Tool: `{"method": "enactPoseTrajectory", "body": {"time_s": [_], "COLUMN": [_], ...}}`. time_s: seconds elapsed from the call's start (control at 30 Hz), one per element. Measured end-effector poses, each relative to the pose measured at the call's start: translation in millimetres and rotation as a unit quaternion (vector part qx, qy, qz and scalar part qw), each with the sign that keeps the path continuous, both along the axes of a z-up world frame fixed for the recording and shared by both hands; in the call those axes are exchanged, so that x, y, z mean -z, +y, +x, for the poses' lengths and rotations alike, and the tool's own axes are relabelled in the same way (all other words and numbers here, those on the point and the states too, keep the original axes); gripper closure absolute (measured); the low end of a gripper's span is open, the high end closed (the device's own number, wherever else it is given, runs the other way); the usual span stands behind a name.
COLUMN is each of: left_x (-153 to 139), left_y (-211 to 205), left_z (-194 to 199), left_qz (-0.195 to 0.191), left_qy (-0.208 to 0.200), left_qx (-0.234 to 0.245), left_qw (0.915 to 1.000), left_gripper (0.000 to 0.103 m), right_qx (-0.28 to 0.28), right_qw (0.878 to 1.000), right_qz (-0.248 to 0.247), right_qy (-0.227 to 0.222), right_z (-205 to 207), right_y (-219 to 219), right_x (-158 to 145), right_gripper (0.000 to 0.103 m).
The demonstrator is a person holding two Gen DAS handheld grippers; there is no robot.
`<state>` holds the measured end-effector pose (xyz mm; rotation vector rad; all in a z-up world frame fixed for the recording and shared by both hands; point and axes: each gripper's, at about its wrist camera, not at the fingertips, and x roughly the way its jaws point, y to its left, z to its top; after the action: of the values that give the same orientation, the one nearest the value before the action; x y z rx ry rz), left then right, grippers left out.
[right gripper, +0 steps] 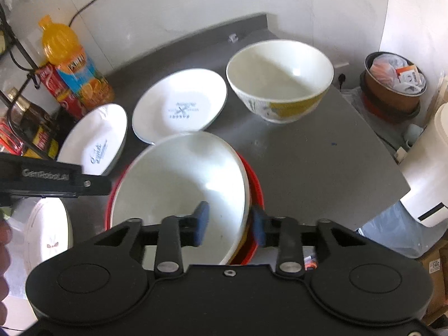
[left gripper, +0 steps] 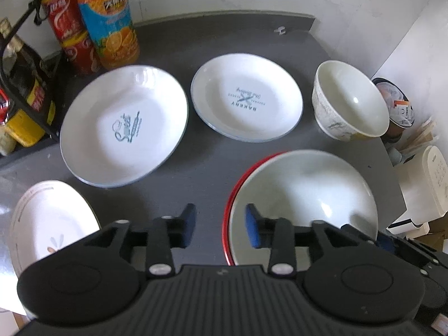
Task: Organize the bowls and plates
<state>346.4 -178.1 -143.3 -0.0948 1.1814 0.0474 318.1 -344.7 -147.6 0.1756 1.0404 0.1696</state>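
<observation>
The large white bowl (right gripper: 179,184) sits nested in a red bowl (right gripper: 256,184) on the grey desk (right gripper: 322,162). The right claw (right gripper: 229,222) is spread, straddling the white bowl's rim without pinching. The left claw (left gripper: 221,225) is spread too, empty, beside the red rim.

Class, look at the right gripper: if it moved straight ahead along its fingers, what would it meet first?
Probably the rim of the large white bowl, which sits between the open fingers of the right gripper; depth is uncertain.

Home kitchen corner: grey counter (left gripper: 201,168), drink bottles (left gripper: 109,19), full waste bin (right gripper: 392,84).
</observation>
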Motion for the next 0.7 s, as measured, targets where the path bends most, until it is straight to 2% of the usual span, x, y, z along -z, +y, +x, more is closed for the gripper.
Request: {"method": "enactPoseTrajectory", "body": {"time_s": [0.07, 0.17, 0.7], "left_x": [-3.5, -8.4, -24.2], "left_y": [-3.5, -10.2, -56.5], "left_z": [1.7, 6.0, 32.5], "left_qz": [0.003, 0.003, -0.01], "left_qy": [-0.006, -0.014, -0.046], "left_qx": [0.004, 0.011, 0.049], "left_qw": [1.0, 0.9998, 0.9977], "left_gripper": [0.051, 0.047, 0.043], "right_qx": [0.002, 0.009, 0.107], "right_qw": [1.0, 1.0, 0.992], "right_qz": [-0.005, 0.006, 0.05], "right_qy": [-0.02, -0.028, -0.044], "right_z": [-2.6, -2.1, 10.1], "right_y": [-2.9, -11.9, -79.4], "right_x": [-7.2, -13.7, -11.1], "right_gripper": [0.05, 0.05, 0.051]}}
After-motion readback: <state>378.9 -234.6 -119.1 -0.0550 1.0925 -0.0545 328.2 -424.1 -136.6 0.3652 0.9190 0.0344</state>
